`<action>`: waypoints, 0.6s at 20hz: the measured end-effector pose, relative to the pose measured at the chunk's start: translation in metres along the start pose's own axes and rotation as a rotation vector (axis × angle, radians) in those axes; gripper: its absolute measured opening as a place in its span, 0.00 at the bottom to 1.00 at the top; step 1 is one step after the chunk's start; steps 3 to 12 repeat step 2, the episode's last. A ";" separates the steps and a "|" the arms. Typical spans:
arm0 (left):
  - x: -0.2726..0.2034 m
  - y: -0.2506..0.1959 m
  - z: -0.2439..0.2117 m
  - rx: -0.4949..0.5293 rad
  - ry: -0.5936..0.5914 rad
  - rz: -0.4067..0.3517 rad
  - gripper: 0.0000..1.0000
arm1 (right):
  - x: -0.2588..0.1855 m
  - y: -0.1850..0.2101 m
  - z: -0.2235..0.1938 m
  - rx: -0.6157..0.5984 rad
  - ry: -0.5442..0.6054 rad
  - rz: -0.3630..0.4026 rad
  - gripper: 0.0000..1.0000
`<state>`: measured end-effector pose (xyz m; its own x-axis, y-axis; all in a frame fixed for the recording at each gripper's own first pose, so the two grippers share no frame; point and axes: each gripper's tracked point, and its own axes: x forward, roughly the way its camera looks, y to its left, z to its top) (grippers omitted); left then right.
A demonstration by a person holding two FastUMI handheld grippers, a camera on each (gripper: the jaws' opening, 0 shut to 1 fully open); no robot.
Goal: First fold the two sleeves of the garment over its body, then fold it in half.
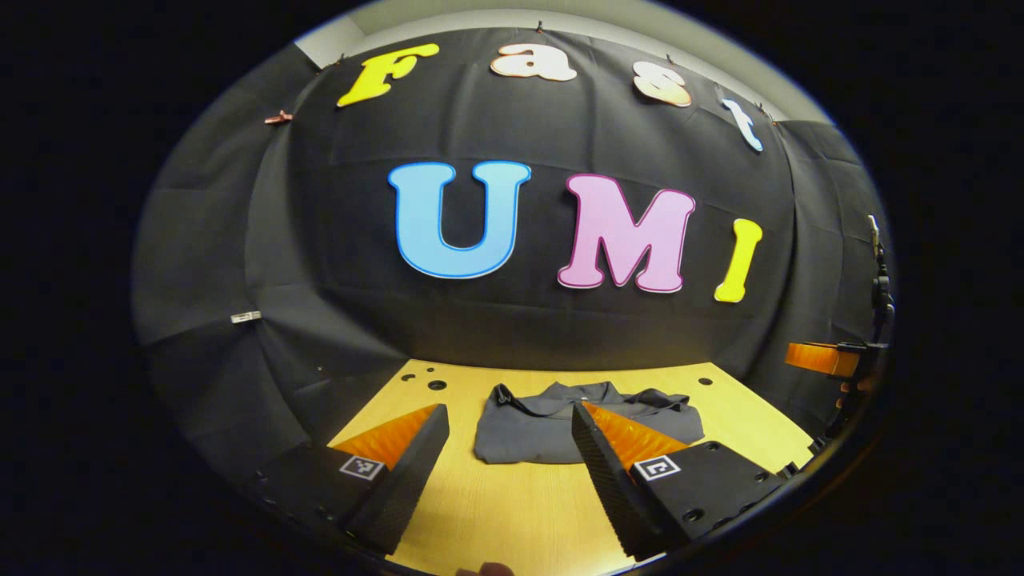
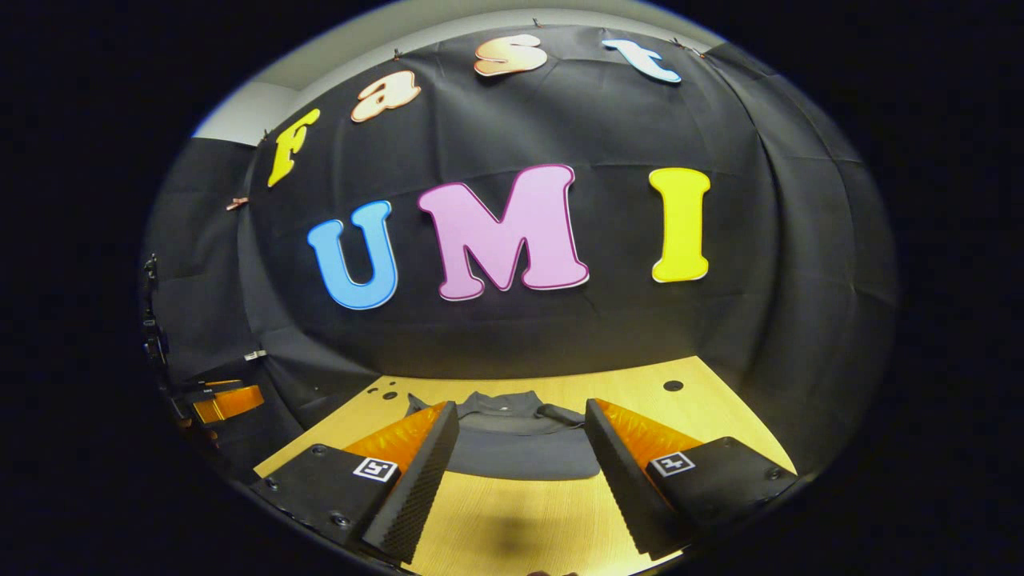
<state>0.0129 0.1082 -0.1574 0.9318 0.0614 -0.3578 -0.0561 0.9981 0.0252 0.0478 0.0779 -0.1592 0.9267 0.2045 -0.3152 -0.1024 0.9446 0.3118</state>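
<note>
A light wooden table stands against the booth's black cloth wall. A dark grey garment, already folded into a compact bundle, lies near the table's far edge. The left gripper hovers above the table with its jaws spread wide, empty. The right gripper hovers likewise, jaws apart, empty, facing the garment.

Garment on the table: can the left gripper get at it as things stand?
Probably yes. The left gripper is open above the bare table, and the dark garment lies straight ahead with nothing between.
</note>
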 end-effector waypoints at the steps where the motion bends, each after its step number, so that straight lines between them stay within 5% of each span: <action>1: -0.009 -0.005 0.002 -0.010 -0.005 0.008 0.97 | -0.007 0.000 0.003 0.002 -0.006 0.008 0.98; 12: -0.016 -0.010 0.003 -0.012 -0.011 0.006 0.98 | -0.012 0.000 0.005 0.003 -0.012 0.013 0.98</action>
